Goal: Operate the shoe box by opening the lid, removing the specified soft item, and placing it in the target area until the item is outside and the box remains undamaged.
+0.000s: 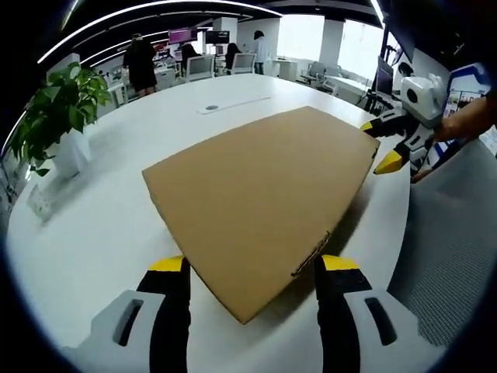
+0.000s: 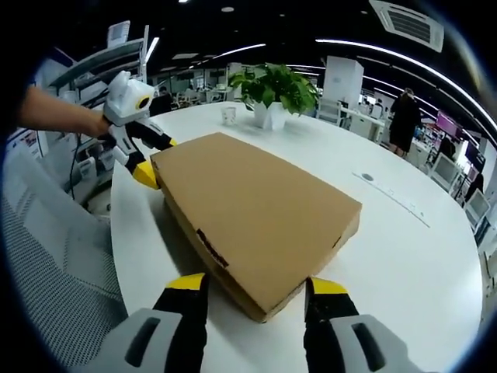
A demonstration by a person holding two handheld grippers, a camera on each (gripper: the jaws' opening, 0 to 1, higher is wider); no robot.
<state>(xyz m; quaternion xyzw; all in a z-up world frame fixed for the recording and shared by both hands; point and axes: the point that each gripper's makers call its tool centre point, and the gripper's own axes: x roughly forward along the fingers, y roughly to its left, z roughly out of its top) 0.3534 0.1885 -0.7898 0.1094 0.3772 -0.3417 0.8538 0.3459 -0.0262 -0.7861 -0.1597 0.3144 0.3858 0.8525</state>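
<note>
We see a flat brown cardboard shoe box (image 1: 260,203) lying with its lid closed on a large white table (image 1: 101,233), near the table's rounded edge. In the left gripper view, the left gripper (image 1: 252,268) has its yellow-tipped jaws spread apart on either side of the box's near corner, without pinching it. In the right gripper view, the right gripper (image 2: 255,286) sits the same way at the opposite corner, jaws released and straddling the cardboard. Each gripper also appears in the other's view at the far end of the box, held by a person's hand (image 2: 97,123). Beyond the box, a leafy green plant (image 2: 272,87) stands in a white pot on the table, with a small white cup (image 2: 228,115) beside it. Farther off, people (image 1: 142,62) stand among office desks and chairs.
</note>
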